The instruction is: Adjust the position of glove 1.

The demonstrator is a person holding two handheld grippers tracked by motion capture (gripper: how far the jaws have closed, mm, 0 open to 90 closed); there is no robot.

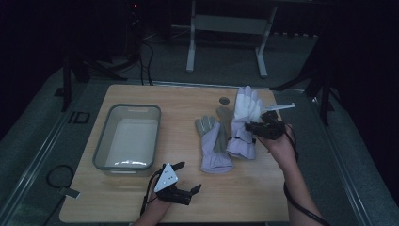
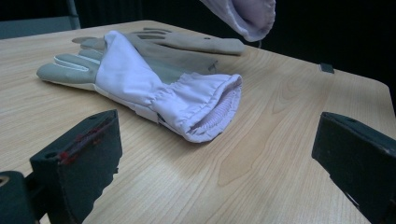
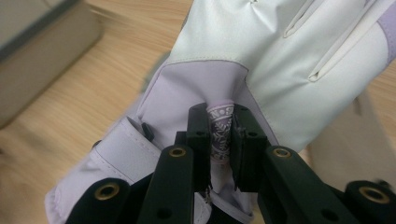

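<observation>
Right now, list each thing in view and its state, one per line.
Right gripper: shut on the lifted glove.
Lifted glove: pinched at a patterned tab, hanging above the table.
Second glove: lying flat on the table, cuff open.
Left gripper: open, holding nothing.
Grey bin: upright, empty.

Right gripper [image 1: 261, 126] fingers pinched, raised; left gripper [image 1: 181, 181] fingers apart.

bin [image 1: 127, 136] left, glove [image 1: 214, 143] centre, bare front
</observation>
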